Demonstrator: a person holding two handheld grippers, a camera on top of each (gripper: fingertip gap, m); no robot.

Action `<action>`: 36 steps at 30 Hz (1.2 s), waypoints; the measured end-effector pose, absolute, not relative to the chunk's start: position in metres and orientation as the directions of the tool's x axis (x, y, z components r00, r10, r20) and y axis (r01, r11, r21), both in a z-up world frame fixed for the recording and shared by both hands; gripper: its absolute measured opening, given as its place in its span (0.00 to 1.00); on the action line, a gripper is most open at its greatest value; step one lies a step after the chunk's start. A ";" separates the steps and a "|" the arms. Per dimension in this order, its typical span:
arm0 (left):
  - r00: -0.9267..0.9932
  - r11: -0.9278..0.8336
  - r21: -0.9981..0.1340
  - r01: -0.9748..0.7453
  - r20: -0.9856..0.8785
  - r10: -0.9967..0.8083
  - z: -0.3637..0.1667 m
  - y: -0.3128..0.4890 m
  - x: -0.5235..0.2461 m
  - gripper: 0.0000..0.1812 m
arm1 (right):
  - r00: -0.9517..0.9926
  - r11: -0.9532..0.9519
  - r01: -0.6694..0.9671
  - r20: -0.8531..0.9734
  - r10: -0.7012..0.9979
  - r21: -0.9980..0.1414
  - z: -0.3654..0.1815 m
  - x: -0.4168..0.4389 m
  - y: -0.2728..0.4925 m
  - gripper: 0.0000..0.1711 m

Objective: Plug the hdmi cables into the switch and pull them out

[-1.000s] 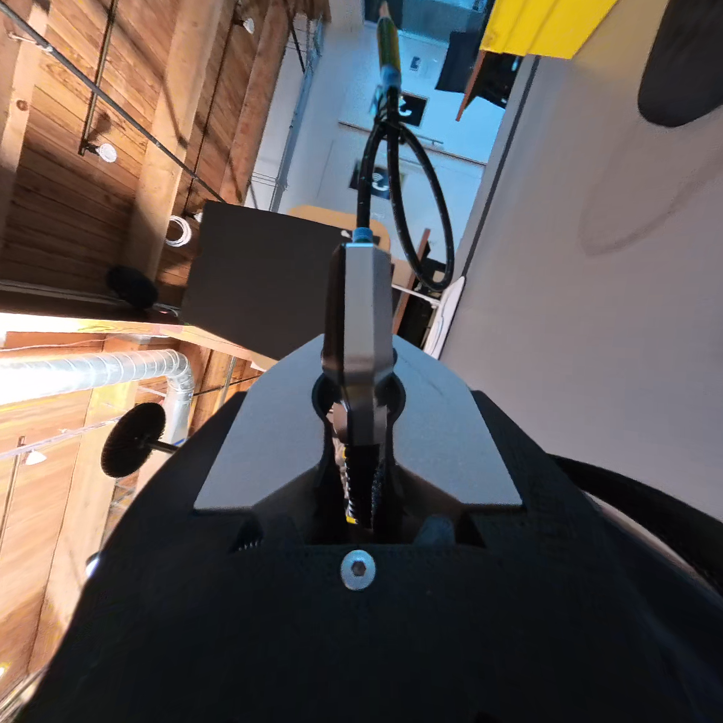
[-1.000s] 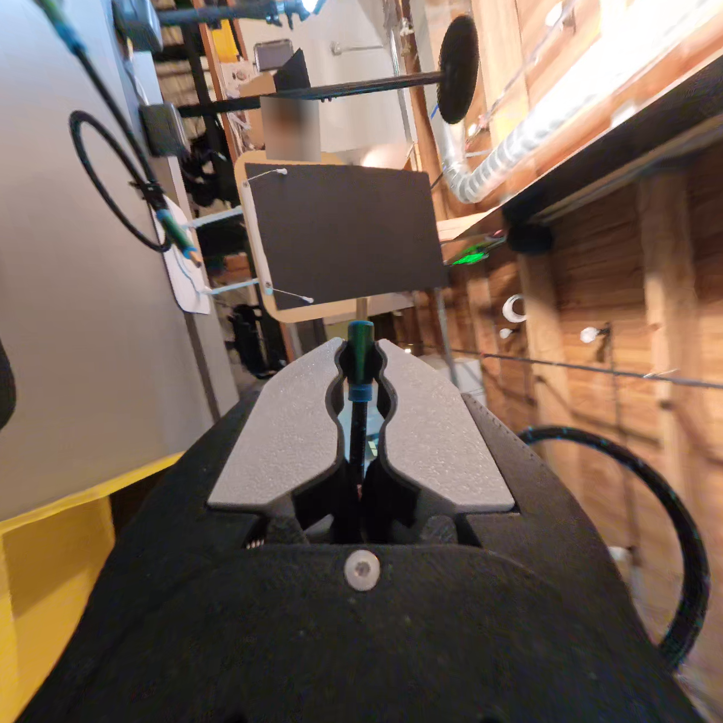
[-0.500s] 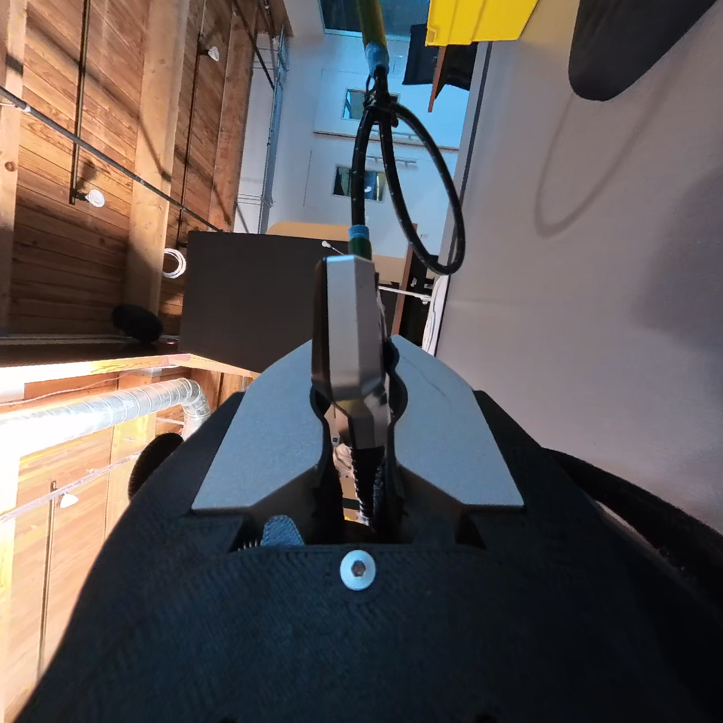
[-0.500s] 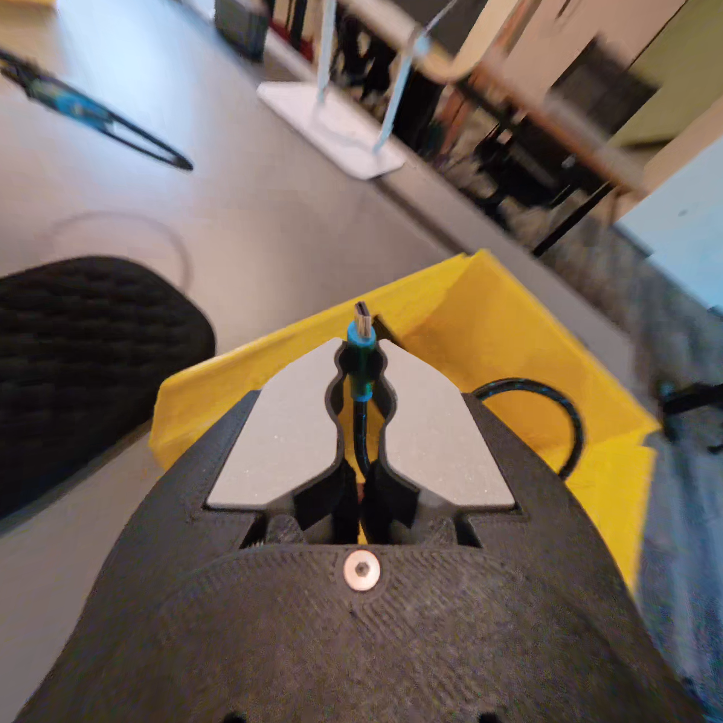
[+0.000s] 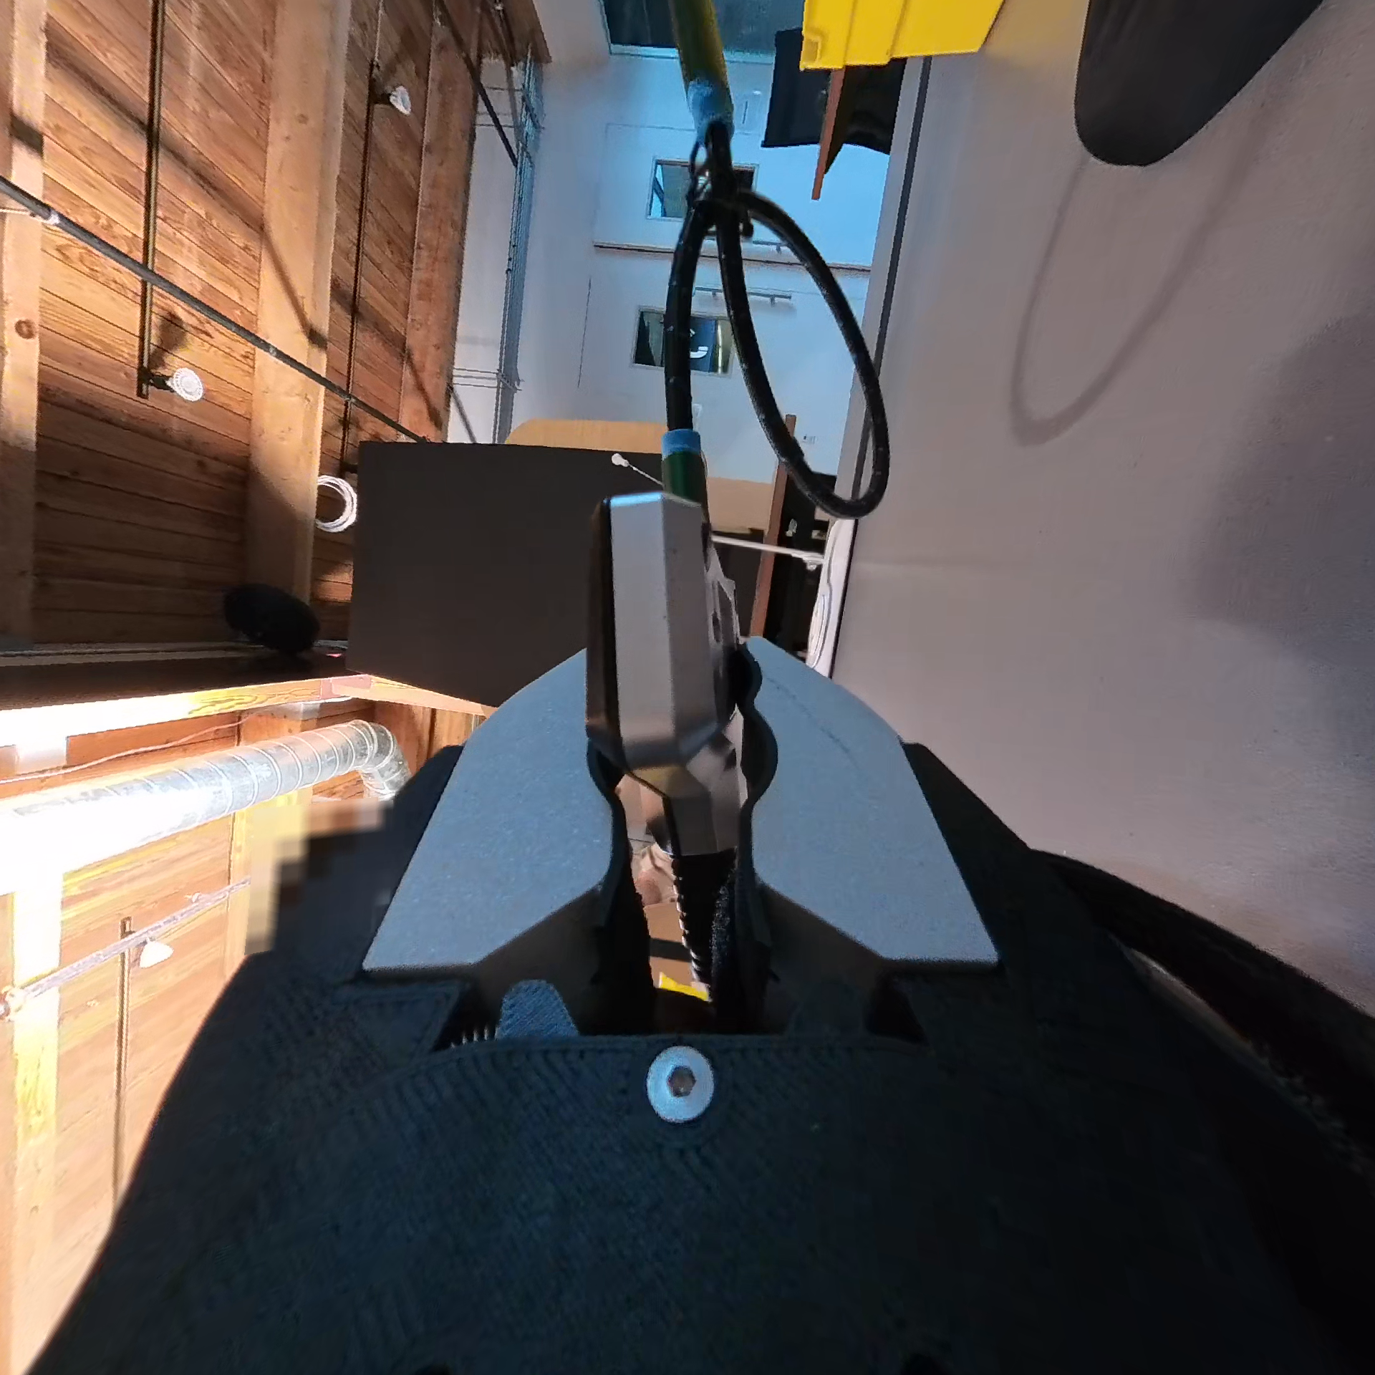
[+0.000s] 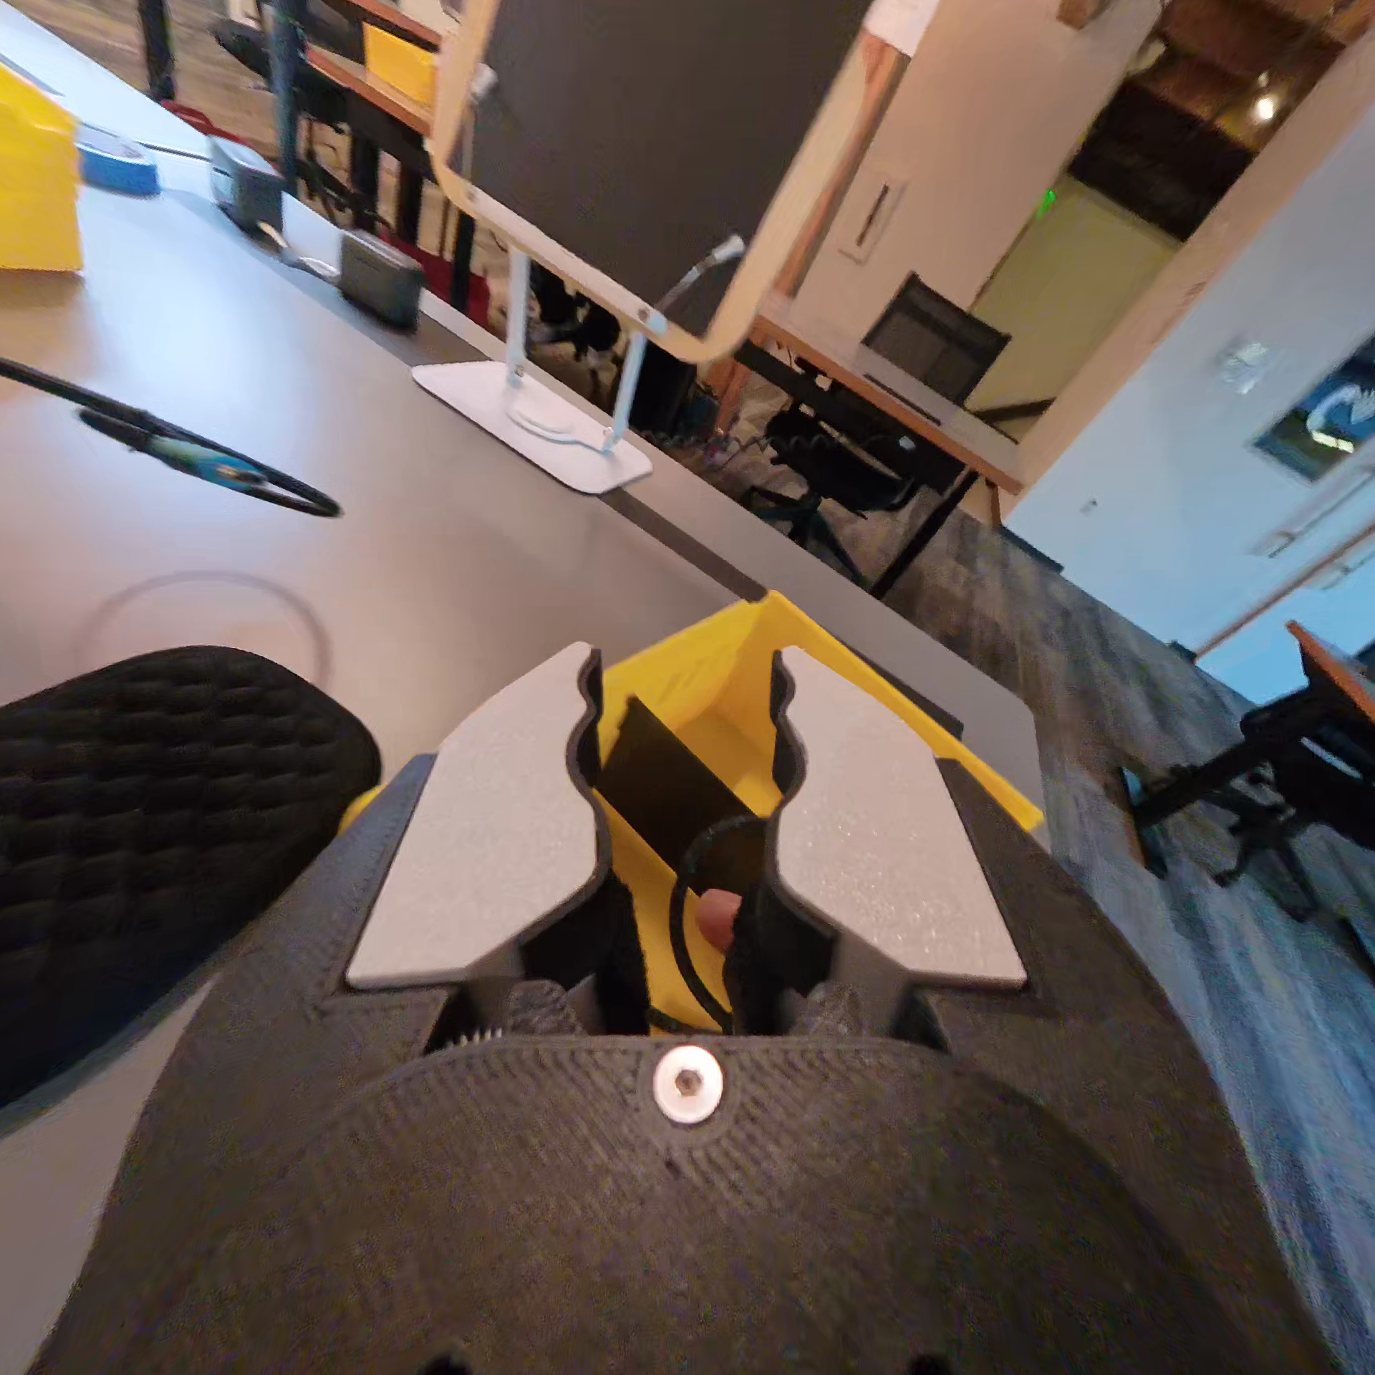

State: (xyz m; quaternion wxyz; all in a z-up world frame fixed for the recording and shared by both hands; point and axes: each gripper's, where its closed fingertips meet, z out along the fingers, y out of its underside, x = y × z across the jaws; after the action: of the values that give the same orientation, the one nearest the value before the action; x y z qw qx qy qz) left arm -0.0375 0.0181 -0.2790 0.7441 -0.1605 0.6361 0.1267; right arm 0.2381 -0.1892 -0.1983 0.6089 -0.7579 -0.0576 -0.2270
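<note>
Left gripper (image 5: 681, 714) is clamping the switch (image 5: 655, 632), cable (image 5: 774, 357) running straight ahead; right gripper (image 6: 684, 744) is hanging released over the bin (image 6: 751, 655).

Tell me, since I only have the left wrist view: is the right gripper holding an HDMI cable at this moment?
Observer: No. The right gripper is open, with nothing between its fingers.
Reviewer: Where is it pointing?
Observer: Down into the yellow bin, which sits right below its fingertips.
Reviewer: Is anything in that bin?
Observer: A black cable loops inside it, visible through the gap between the fingers.
</note>
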 end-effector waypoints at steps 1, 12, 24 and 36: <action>0.159 0.916 -0.069 -0.396 -0.987 -0.006 -0.279 0.018 -0.038 0.15 | 0.886 -0.233 0.394 0.434 -0.160 -0.889 -0.192 0.226 -0.187 0.27; 0.242 0.930 -0.004 -0.368 -0.966 0.091 -0.264 0.007 -0.042 0.14 | 0.245 0.069 0.965 0.963 0.110 -0.253 -0.197 0.021 -0.084 0.40; 0.263 0.962 0.039 -0.270 -0.958 0.113 -0.264 -0.016 -0.040 0.15 | -0.243 -0.095 0.965 0.970 0.012 0.243 -0.260 -0.012 -0.012 0.07; 0.165 0.939 -0.125 -0.319 -0.983 -0.075 -0.280 0.002 -0.029 0.13 | -0.230 -0.051 0.971 0.970 0.079 0.234 -0.275 -0.016 -0.016 0.06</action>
State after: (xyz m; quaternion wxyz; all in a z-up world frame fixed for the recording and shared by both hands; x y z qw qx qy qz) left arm -0.0289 0.0016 -0.2804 0.7474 -0.1540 0.6411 0.0816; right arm -0.0161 -0.0164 -0.2749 0.4045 -0.4707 -0.5577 -0.5511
